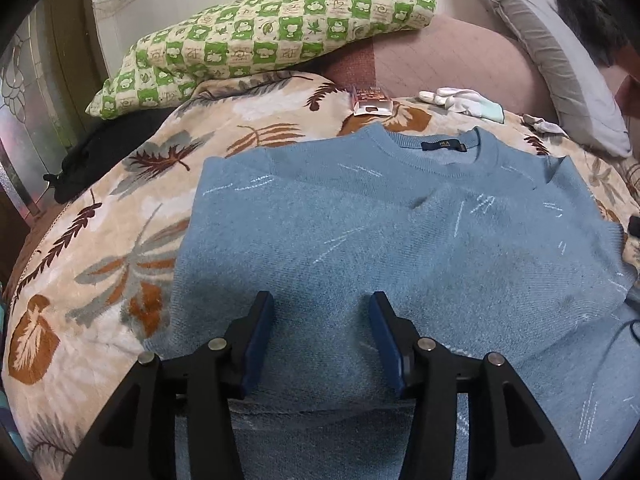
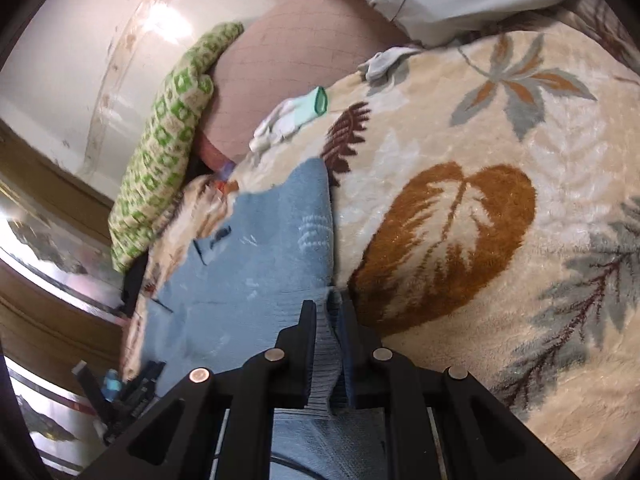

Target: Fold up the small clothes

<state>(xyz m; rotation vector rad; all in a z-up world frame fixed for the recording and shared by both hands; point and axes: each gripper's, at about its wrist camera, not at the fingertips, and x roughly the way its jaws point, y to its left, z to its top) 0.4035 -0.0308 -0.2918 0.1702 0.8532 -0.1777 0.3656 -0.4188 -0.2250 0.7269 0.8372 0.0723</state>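
Blue knit sweater (image 1: 384, 232) is laid flat on a leaf-print blanket (image 1: 100, 264) on the bed, collar with navy label (image 1: 444, 145) turned away from the left camera, sleeves folded in over the body. Left tongs (image 1: 321, 320) are held apart over the lower part of the sweater; nothing is gripped between the blue pads (image 1: 260, 344). Right tongs (image 2: 328, 316) are clamped on the sweater's ribbed edge (image 2: 326, 364) at the sweater's right side, with the fabric bunched between the fingers. Behind the sweater: green-checked pillow (image 1: 256, 36), pink cushion (image 1: 448, 60), grey pillow (image 1: 560, 72), white glove (image 1: 452, 98), small carton (image 1: 372, 105). A black garment (image 1: 92, 160) is seen at the blanket's left edge.
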